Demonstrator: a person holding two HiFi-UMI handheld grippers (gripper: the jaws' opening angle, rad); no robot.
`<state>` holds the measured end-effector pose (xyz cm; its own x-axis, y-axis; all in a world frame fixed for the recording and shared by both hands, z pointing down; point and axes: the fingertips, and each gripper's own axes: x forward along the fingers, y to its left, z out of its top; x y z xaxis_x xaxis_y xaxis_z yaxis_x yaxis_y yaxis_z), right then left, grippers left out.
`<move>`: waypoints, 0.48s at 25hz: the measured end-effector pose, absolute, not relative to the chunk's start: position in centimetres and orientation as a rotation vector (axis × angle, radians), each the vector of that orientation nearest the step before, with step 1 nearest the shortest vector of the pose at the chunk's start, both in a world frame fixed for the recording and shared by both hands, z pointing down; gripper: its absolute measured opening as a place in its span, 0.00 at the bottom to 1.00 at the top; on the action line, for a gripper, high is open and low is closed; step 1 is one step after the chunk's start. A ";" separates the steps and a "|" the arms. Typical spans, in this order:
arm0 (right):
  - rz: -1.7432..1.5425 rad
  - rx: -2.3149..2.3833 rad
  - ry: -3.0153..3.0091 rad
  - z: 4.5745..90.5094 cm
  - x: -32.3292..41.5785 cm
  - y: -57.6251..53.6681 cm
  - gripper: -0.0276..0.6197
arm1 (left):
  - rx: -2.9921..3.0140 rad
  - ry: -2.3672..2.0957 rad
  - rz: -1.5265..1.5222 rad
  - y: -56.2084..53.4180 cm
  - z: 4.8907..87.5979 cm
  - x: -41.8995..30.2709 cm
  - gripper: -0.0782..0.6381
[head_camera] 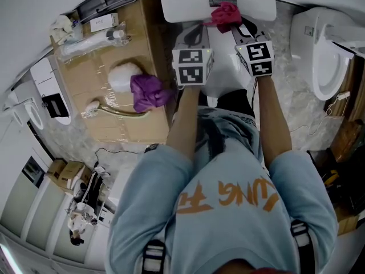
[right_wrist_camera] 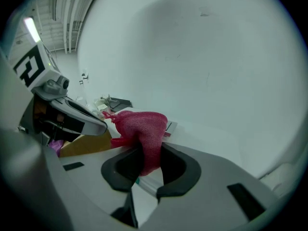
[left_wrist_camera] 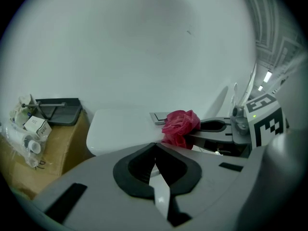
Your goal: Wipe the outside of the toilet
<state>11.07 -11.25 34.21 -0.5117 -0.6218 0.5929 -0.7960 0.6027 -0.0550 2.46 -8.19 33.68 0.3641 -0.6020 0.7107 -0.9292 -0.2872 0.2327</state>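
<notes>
Head view: one tank (head_camera: 182, 4), one red cloth (head_camera: 225, 13). The right gripper's (right_wrist_camera: 144, 153) fingers pinch the cloth. The left gripper's (left_wrist_camera: 155, 147) fingers are pressed together.

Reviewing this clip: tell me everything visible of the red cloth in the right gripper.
The red cloth is a knit-looking rag crumpled into a loose bunch. The right gripper is shut on its lower part, and the rest bulges out past the jaws. It sits at the front edge of the white tank lid, beside the flush button plate, and seems to rest on the lid.
</notes>
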 end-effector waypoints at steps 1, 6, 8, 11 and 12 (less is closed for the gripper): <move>0.441 1.129 -2.302 34.2 11.6 -11.3 0.19 | 2.005 -1.318 0.673 -8.3 33.6 2.8 0.15; 0.455 1.171 -2.299 34.4 14.1 -11.4 0.19 | 2.044 -1.296 0.687 -8.9 33.6 5.0 0.15; 0.474 1.206 -2.291 34.4 15.5 -11.5 0.19 | 2.059 -1.281 0.702 -8.9 33.7 6.1 0.15; 0.521 1.279 -2.280 34.5 18.0 -11.7 0.19 | 2.067 -1.267 0.727 -8.9 33.6 7.5 0.15; 0.524 1.288 -2.281 34.6 18.6 -11.8 0.19 | 2.069 -1.266 0.729 -8.9 33.6 7.9 0.15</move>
